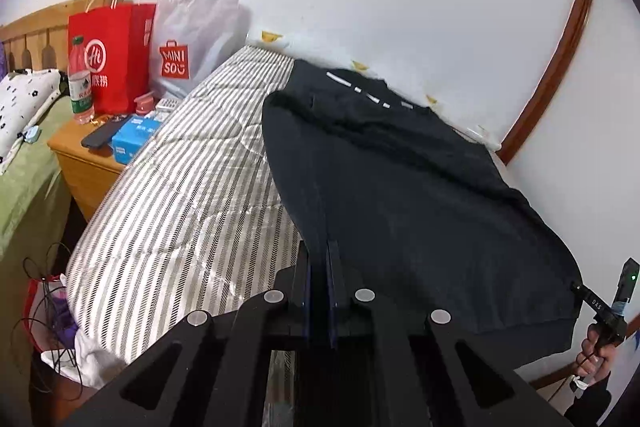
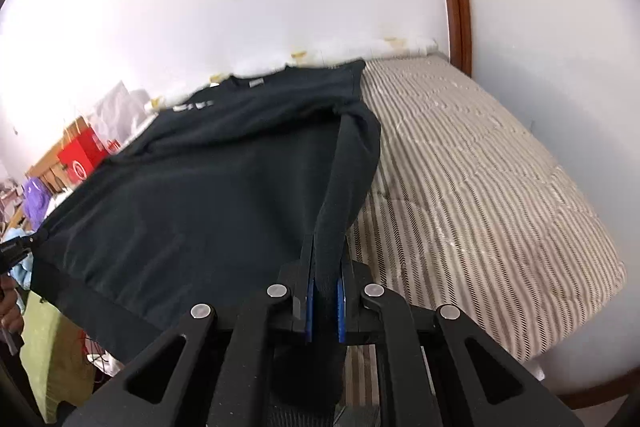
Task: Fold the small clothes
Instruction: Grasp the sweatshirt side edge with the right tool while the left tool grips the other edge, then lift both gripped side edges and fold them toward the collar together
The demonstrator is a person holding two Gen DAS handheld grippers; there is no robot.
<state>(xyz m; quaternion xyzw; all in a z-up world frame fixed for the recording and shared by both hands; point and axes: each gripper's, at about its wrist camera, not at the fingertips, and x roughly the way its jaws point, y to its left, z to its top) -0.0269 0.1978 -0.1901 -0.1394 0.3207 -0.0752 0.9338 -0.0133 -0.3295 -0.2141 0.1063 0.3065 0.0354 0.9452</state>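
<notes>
Grippers are both clamping the black sweatshirt [image 1: 400, 187]: your left gripper [image 1: 320, 247] and right gripper [image 2: 326, 255] are pinching its hem while it's lying on the striped bed [image 1: 180, 187]; uneven lifting is risking a crooked fold or slipping fabric

The sweatshirt [image 1: 400, 195] is matt black knit cloth, soft and slightly fuzzy. The bed's mattress cover [image 1: 188, 187] is quilted striped fabric with a faint sheen. Each claw [image 2: 324, 287] is matt black plastic with round, dull metal pins. The red bag [image 1: 108, 55] is smooth paper; the nightstand [image 1: 80, 167] is varnished wood.
</notes>
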